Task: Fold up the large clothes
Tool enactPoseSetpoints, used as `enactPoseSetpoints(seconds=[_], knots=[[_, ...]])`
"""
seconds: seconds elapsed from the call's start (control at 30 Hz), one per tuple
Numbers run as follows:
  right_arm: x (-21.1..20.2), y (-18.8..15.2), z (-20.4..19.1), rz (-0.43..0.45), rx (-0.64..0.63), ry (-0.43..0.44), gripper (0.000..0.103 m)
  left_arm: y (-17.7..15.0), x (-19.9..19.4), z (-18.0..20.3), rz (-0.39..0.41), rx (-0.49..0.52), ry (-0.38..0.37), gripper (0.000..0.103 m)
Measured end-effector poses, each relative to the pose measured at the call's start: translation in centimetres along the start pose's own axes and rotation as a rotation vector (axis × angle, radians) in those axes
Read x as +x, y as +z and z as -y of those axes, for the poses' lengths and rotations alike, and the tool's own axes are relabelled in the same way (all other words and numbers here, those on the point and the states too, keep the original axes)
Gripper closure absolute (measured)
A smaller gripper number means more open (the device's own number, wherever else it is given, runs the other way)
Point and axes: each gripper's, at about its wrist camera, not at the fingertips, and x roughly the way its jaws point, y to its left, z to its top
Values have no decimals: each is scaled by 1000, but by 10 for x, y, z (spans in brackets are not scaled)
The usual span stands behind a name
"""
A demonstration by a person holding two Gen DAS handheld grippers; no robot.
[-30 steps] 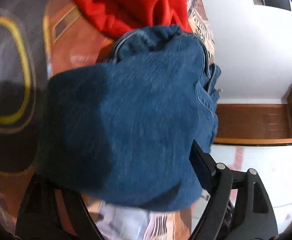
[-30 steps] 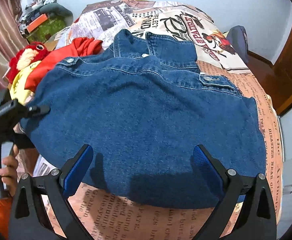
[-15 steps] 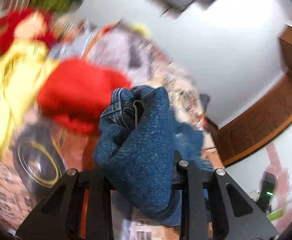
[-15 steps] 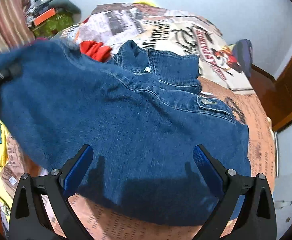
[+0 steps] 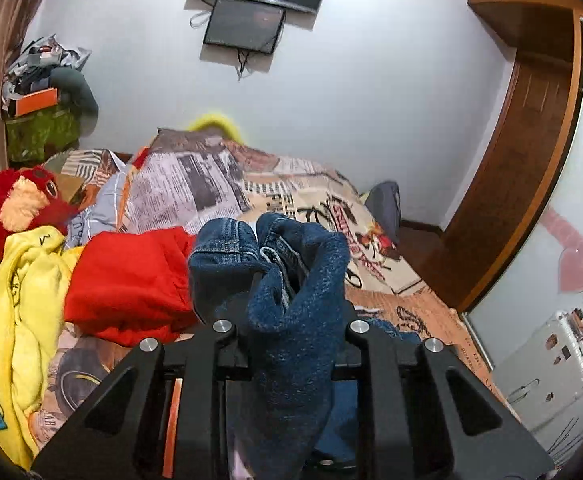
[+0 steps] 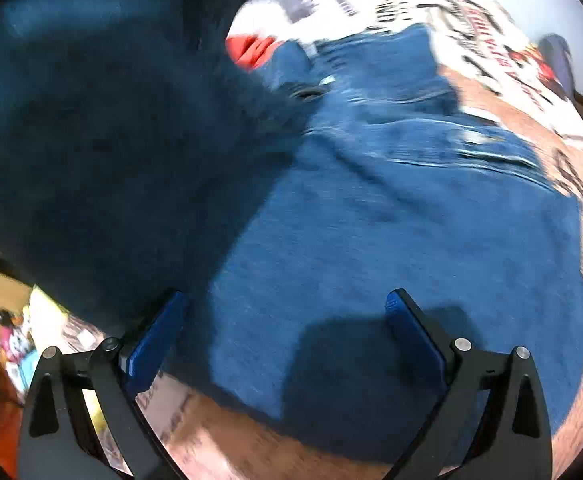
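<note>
A blue denim jacket [image 6: 411, 216] lies spread on the bed, collar at the far end. My left gripper [image 5: 287, 320] is shut on a bunched part of the denim jacket [image 5: 295, 280] and holds it raised above the bed. In the right wrist view that lifted part [image 6: 103, 140] hangs large and dark over the left side. My right gripper [image 6: 287, 328] is open and empty, just above the jacket's near hem.
A red garment [image 5: 131, 280] and a yellow garment [image 5: 19, 312] lie left of the jacket. A red plush toy [image 5: 19, 208] sits at the far left. The bed has a newspaper-print cover [image 5: 195, 184]. A wooden wardrobe [image 5: 531, 160] stands at the right.
My left gripper closed on the jacket's left side and lifted it up and over toward the right. The right gripper stayed open near the hem.
</note>
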Motion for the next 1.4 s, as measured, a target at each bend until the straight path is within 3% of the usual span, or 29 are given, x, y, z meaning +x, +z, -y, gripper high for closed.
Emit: enactPoseSetpoints(seconds=[0.17, 0.33, 0.4, 0.5, 0.6, 0.67, 0.73, 0.87, 0.93, 1.1, 1.27, 1.4], knots=[[-54, -24, 58, 123, 136, -22, 4, 5, 17, 46, -15, 44, -28, 87], [-93, -53, 120, 169, 262, -166, 4, -2, 34, 120, -16, 121, -149, 88], [-105, -67, 138, 177, 280, -221, 4, -16, 49, 157, -74, 156, -235, 88], [-114, -85, 159, 170, 328, -245, 4, -44, 72, 193, -177, 213, -298, 88], [-117, -101, 170, 150, 359, -268, 4, -91, 109, 217, -405, 282, -357, 88], [-118, -110, 174, 139, 363, -289, 4, -119, 124, 225, -525, 344, -350, 87], [-121, -116, 174, 133, 357, -299, 4, -132, 123, 228, -552, 406, -330, 83], [-130, -122, 175, 143, 337, -321, 4, -130, 98, 223, -513, 463, -342, 67], [-136, -118, 171, 161, 322, -333, 4, -123, 89, 218, -497, 457, -334, 47], [-156, -107, 157, 242, 271, -311, 4, -96, 65, 185, -425, 429, -294, 39], [-167, -83, 134, 316, 206, -265, 4, -75, 51, 134, -360, 391, -185, 37], [-157, -64, 118, 325, 169, -246, 4, -74, 56, 100, -372, 391, -76, 32]])
